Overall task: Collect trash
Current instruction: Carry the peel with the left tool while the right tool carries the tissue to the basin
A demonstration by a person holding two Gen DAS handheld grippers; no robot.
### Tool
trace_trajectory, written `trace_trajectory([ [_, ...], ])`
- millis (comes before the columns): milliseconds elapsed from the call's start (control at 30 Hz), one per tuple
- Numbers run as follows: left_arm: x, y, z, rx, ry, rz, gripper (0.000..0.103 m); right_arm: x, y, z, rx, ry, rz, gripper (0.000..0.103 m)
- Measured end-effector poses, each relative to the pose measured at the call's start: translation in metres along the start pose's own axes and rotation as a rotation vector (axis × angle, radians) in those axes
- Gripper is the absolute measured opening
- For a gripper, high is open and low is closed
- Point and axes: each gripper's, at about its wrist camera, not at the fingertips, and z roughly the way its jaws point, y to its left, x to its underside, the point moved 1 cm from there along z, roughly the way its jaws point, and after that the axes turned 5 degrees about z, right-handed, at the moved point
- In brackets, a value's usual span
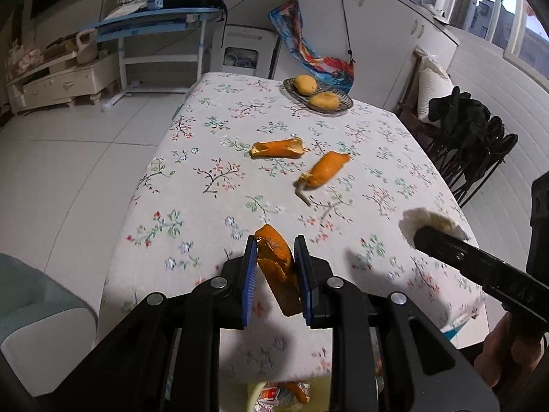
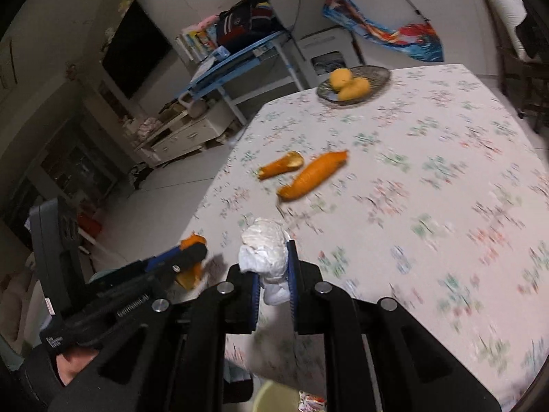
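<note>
My left gripper (image 1: 276, 245) is shut on a curled piece of orange peel (image 1: 274, 264) above the near edge of the table. My right gripper (image 2: 272, 262) is shut on a crumpled white tissue (image 2: 264, 250), also lifted off the cloth. The left wrist view shows the right gripper (image 1: 423, 235) at the right with the tissue (image 1: 429, 221) at its tip. In the right wrist view the left gripper (image 2: 194, 252) and its peel (image 2: 194, 240) are at the left. Two more orange peels (image 1: 278, 147) (image 1: 324, 170) lie mid-table on the floral tablecloth (image 1: 206, 206).
A woven plate (image 1: 343, 106) with two yellow mangoes (image 1: 305, 84) stands at the far end. A pale bin (image 1: 252, 395) holding wrappers sits below the near table edge. A chair draped in black clothing (image 1: 473, 130) is at the right, and a teal seat (image 1: 34, 309) at the left.
</note>
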Motion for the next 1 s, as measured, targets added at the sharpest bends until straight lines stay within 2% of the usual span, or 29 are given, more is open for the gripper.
trace_trajectory([
  [500, 0.047, -0.017, -0.055, -0.020, -0.047, 0.076, 0.021, 0.046, -0.006, -0.044, 0.022, -0.056, 0.028, 0.015],
  [1000, 0.069, -0.025, -0.075, -0.021, -0.062, 0.110, 0.021, 0.071, -0.003, -0.054, 0.019, -0.048, 0.035, 0.015],
])
